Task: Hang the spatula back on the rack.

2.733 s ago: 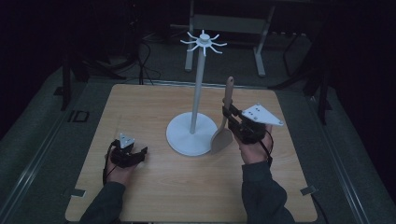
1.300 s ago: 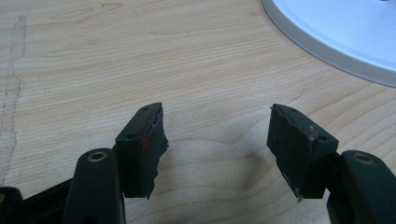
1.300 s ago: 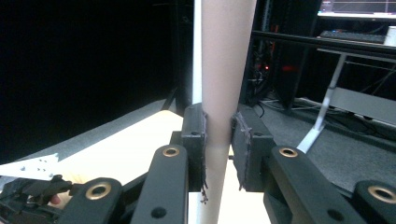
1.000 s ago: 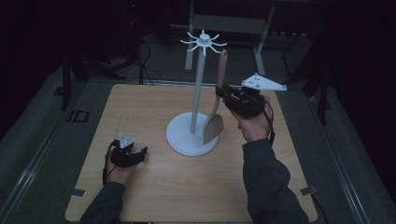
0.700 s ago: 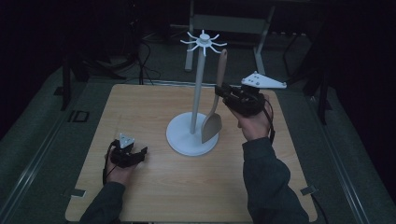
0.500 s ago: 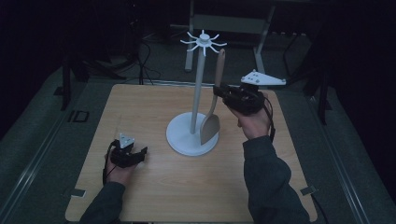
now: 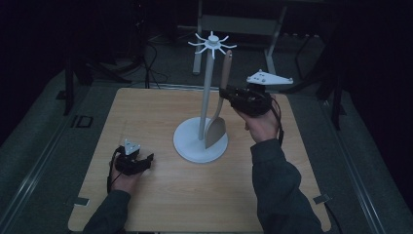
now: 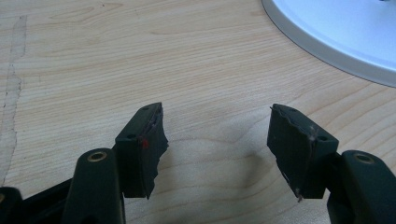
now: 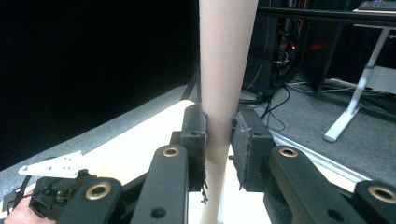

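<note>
The table (image 7: 160,204) was a pale wooden board, bare but for one fixture, which left both hands room to work. Near its middle stood the white rack (image 7: 207,87), a round base with a thin pole and a ring of hooks (image 7: 213,43) at the top, there to take hanging utensils.

The right gripper (image 7: 225,92) was raised beside the pole, jaws level and closed on the handle of a wooden spatula (image 7: 220,105). The grip sat about halfway down the handle, so the blade hung low over the base and the handle's end stood free, just beside the hooks. That hold probably served to bring the end up to a hook; whether it had a hole or loop I could not tell. In the right gripper view the pads (image 9: 198,135) pressed the handle (image 9: 226,56) from both sides.

The left gripper (image 7: 146,158) lay low near the table's front left, well apart from the rack, likely parked out of the way. Its fingers (image 8: 144,144) stood wide open over bare wood, holding nothing.
</note>
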